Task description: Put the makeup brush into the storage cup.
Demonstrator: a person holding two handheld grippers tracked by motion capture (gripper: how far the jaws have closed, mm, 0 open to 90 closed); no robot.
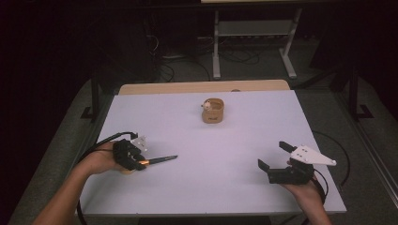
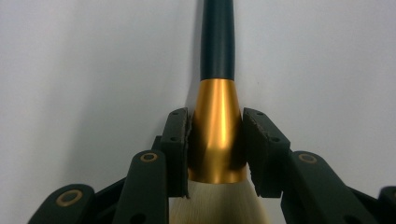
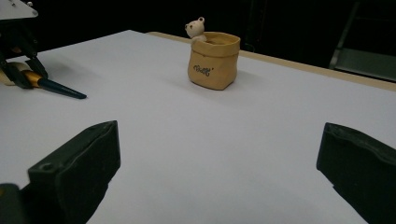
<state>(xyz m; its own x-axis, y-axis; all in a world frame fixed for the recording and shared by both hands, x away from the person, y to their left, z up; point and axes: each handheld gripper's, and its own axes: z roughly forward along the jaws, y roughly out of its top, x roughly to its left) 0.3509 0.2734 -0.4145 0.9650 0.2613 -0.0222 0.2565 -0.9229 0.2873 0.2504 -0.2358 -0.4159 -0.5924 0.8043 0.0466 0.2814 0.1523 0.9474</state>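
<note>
At the left of the white counter (image 1: 197, 187), the left hand-held gripper (image 2: 215, 140) pinches a makeup brush (image 1: 157, 160) by its smooth, tapered gold ferrule, pale bristles bunched behind the pads and the slim dark handle pointing out low over the counter, so the pickup looks done. The likely goal, a tan sack-shaped ceramic pot (image 1: 212, 111) with a little bear on its rim, stands well apart mid-counter and holds no brush yet. At the right, the right hand-held gripper (image 1: 276, 159) is spread wide and holds nothing.
</note>
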